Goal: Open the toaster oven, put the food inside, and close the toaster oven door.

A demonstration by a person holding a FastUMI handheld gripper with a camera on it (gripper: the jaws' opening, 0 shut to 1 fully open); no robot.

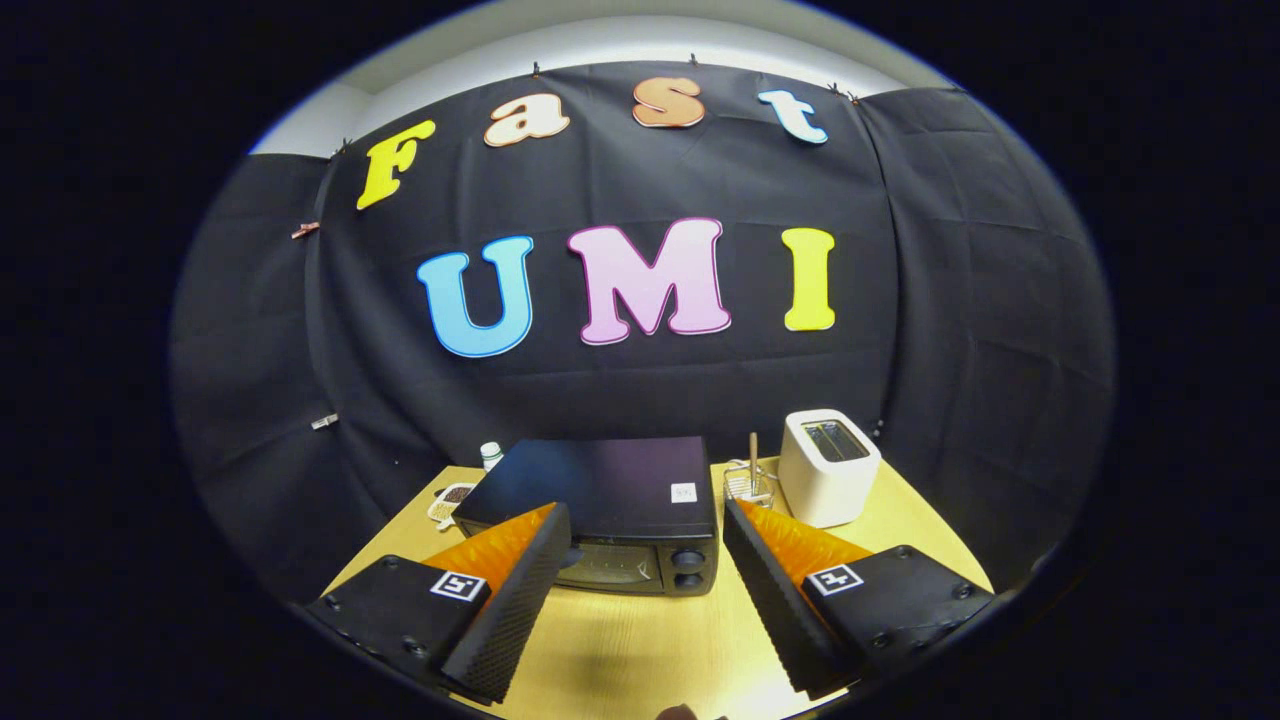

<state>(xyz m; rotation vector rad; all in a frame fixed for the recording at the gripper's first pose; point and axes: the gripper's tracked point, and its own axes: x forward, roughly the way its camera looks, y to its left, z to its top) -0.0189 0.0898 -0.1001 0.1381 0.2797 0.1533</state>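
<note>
The gripper (648,525) has its fingers spread wide, holding nothing; the closed toaster oven (600,510) stands at 12 o'clock, just ahead.

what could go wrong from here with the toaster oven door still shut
1. The open claw hangs above the black toaster oven, apart from it; coming down it could hit the knobs rather than the door.
2. Pulling the door might drag the oven across the wooden table.
3. A wire basket and white toaster stand close beside it and could get bumped.
</note>
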